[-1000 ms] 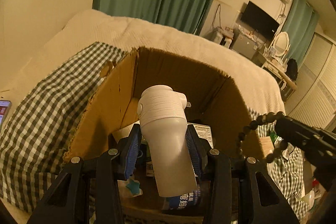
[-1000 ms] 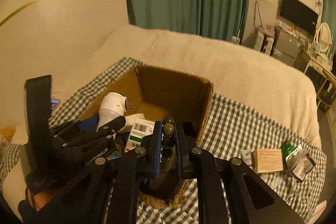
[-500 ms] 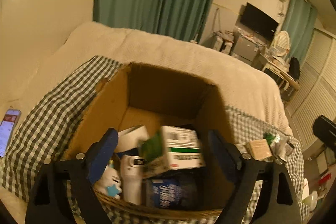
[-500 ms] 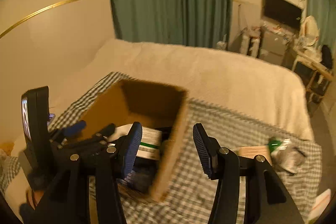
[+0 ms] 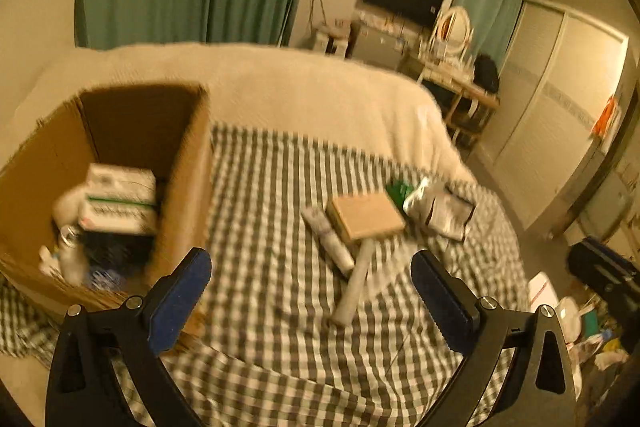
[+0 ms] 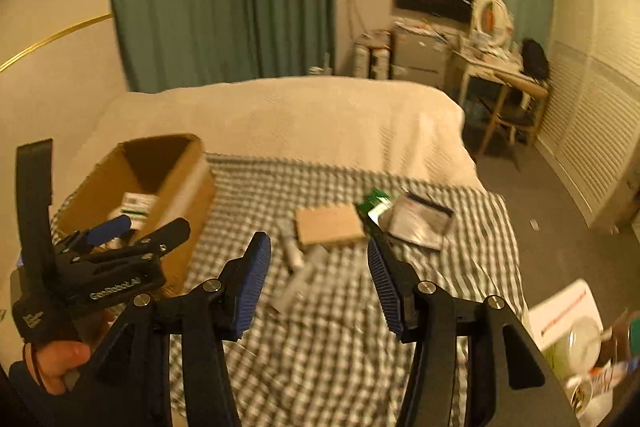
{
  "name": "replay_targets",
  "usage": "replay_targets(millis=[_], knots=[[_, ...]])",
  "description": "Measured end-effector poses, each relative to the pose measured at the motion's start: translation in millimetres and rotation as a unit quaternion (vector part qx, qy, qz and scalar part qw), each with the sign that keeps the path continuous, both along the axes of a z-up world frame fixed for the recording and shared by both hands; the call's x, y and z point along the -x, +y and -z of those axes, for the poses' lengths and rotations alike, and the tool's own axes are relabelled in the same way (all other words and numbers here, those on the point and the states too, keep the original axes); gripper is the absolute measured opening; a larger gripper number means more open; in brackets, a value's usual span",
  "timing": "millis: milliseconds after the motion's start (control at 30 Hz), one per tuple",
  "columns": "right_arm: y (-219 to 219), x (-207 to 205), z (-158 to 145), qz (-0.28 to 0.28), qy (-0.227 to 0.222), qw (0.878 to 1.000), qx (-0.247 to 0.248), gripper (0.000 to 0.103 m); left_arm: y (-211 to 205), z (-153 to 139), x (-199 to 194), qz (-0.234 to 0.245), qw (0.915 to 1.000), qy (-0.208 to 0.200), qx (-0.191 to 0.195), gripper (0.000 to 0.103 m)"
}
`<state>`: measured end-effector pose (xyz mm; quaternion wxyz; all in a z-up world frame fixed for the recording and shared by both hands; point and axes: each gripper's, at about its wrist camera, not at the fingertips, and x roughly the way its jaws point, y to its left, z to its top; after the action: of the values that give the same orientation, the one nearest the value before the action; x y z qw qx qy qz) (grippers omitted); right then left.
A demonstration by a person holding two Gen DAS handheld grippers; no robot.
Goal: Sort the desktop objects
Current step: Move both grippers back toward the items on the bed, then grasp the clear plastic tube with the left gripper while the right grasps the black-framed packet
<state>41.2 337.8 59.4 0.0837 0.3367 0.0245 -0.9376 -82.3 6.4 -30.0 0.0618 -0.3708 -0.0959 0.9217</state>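
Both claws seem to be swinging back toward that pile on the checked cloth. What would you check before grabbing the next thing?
1. Left gripper empty, fingers opening wide: ok.
2. Right gripper empty, fingers apart: ok.
3. Things left to sort: ok. A tan box, two white tubes and foil packets lie on the cloth.
4. Cardboard box upright, open, room on top: ok.
5. Tan box free to lift: cannot tell; it overlaps a tube.
6. Sharp view: not ok, both blurred.

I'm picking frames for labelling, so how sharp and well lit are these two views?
Left wrist view: motion-smeared, the brown cardboard box and checked cloth streaked, dim amber light. Right wrist view: milder blur, same amber cast, fisheye bending the room's edges.
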Motion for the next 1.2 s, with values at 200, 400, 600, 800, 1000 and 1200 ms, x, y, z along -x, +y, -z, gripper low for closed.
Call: replay_targets(millis=[200, 400, 600, 800, 1000, 1200], knots=[[45.6, 8.9, 42.8, 0.032, -0.019, 0.999, 0.021, 0.053, 28.4, 54.1, 11.4, -0.001, 0.9989, -0.041, 0.021, 0.103], [73.0, 35.7, 98.2, 0.056, -0.026, 0.998, 0.028, 0.07, 42.2, 98.9, 23.6, -0.003, 0.9982, -0.052, 0.029, 0.103], [96.7, 73.0, 131.9, 0.091, 0.006, 0.995, 0.029, 0.089, 61.3, 116.6, 43.0, 0.008, 0.9981, -0.041, 0.045, 0.1], [115.7, 162.2, 137.9, 0.082, 0.013, 0.996, 0.008, 0.089, 72.4, 133.1, 64.4, -0.005, 0.9967, -0.067, 0.047, 0.092], [112.9, 182.7, 179.3, 0.088, 0.026, 0.995, -0.036, 0.089, 86.6, 149.4, 74.7, -0.059, 0.994, -0.075, 0.054, 0.078], [146.6, 198.1, 192.6, 0.115, 0.009, 0.993, 0.038, 0.097, 102.4, 147.6, 81.8, -0.05, 0.9946, -0.07, 0.058, 0.023]])
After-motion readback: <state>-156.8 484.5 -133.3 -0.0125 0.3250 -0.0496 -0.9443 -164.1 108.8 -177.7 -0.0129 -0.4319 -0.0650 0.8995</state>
